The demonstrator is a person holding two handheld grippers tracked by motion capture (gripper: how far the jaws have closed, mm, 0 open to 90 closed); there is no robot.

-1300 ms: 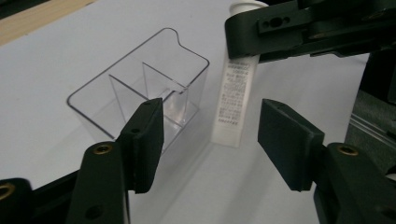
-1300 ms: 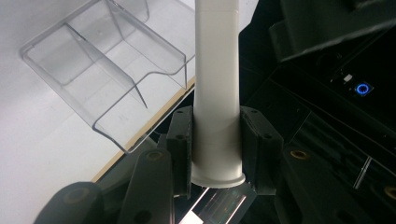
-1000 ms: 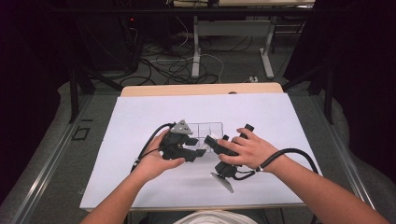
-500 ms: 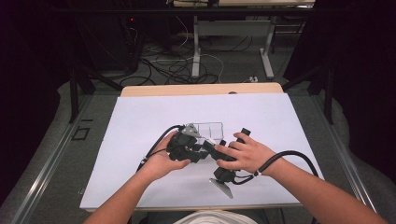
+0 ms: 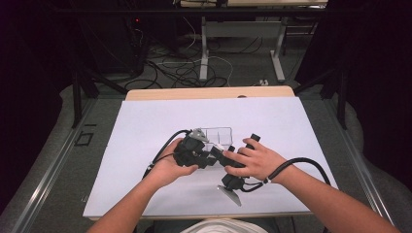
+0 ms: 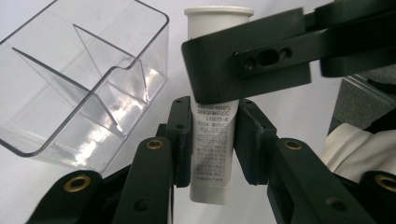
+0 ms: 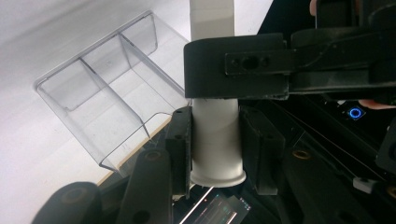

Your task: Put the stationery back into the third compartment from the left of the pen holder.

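Note:
A white tube with small print [image 6: 212, 163] is held by both grippers at once. In the left gripper view my left gripper [image 6: 215, 140] is shut on its flat printed end, with the cap [image 6: 218, 18] pointing away. In the right gripper view my right gripper [image 7: 217, 147] is shut on the tube's round cap end [image 7: 215, 135]. Each view shows the other gripper's black jaw crossing the tube higher up. In the high view the left gripper [image 5: 210, 156] and right gripper [image 5: 219, 158] meet tip to tip just in front of a clear divided box [image 5: 218, 135].
The clear box [image 6: 88, 79] has several compartments and lies on the white table cover [image 5: 145, 126], close beside the jaws. A wooden table edge [image 5: 209, 92] runs along the back. Black cables [image 5: 301, 162] trail from both grippers across the cover.
Both hands have closed in toward each other and a little forward. The two grippers, apart one second ago, now meet at the tube in front of the clear box.

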